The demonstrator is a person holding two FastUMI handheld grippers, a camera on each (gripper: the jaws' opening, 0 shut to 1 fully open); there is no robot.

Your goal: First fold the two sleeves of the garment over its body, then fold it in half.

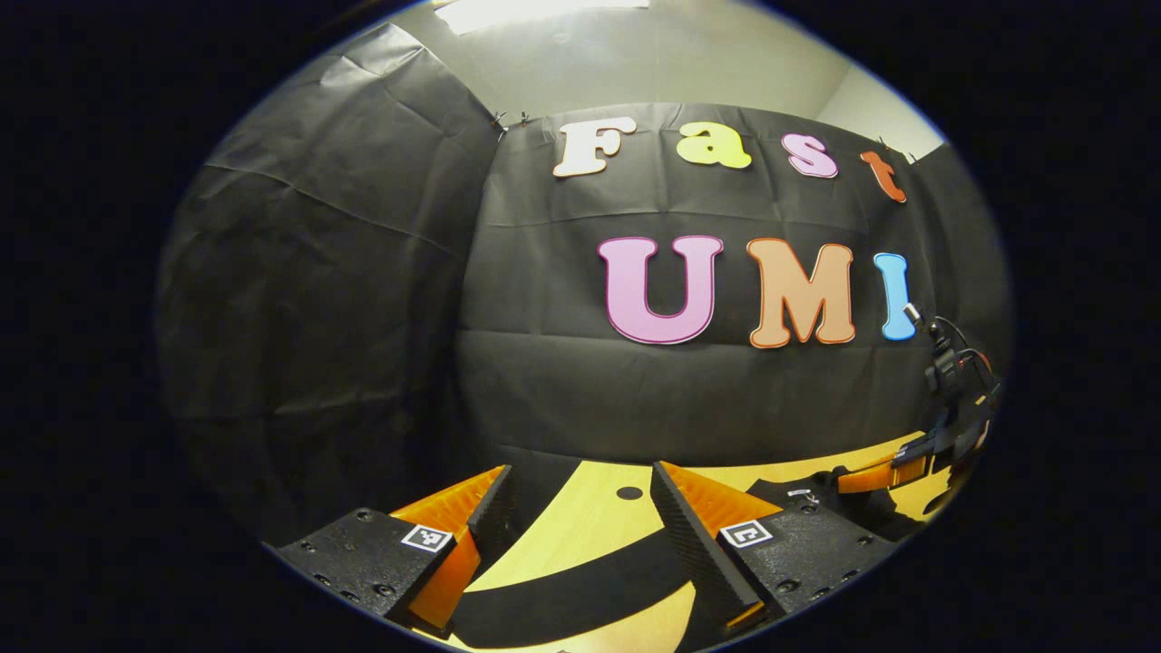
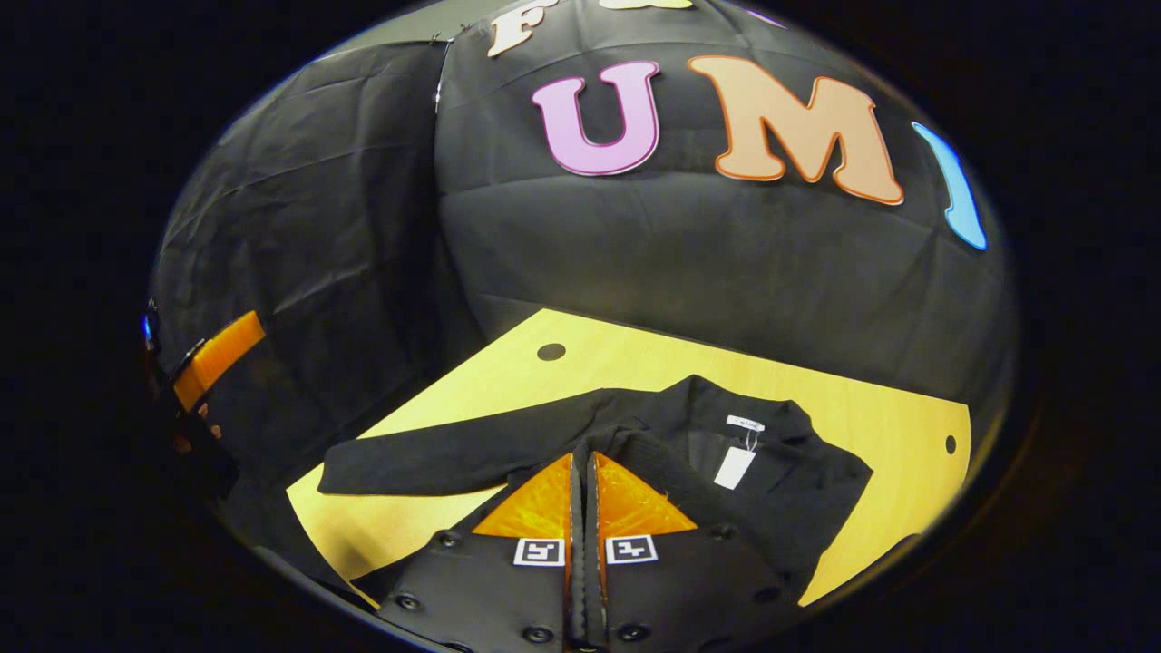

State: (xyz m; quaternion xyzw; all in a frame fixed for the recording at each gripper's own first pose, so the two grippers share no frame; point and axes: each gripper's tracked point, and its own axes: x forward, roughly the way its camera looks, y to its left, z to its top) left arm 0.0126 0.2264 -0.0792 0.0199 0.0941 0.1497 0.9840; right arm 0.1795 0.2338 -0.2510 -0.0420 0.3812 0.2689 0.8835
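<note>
A black garment [image 2: 780,472] lies on the wooden table [image 2: 635,363] with a white tag [image 2: 735,467] at its collar. One sleeve [image 2: 435,458] stretches out flat to the left. The other sleeve [image 2: 707,499] lies as a thick band across the body and ends at my right gripper [image 2: 583,456], whose fingers are pressed together on its end. My left gripper [image 1: 580,472] stands open above the table, and the outstretched sleeve [image 1: 562,599] runs as a dark band below its fingers. The right gripper [image 1: 952,426] shows far right, and the left gripper [image 2: 213,358] at the left edge.
The table has a round hole [image 2: 551,351] near its far left corner and another hole [image 2: 950,443] at the right edge. The black cloth wall [image 2: 689,245] stands close behind the table. Bare wood [image 2: 862,399] lies beyond the collar.
</note>
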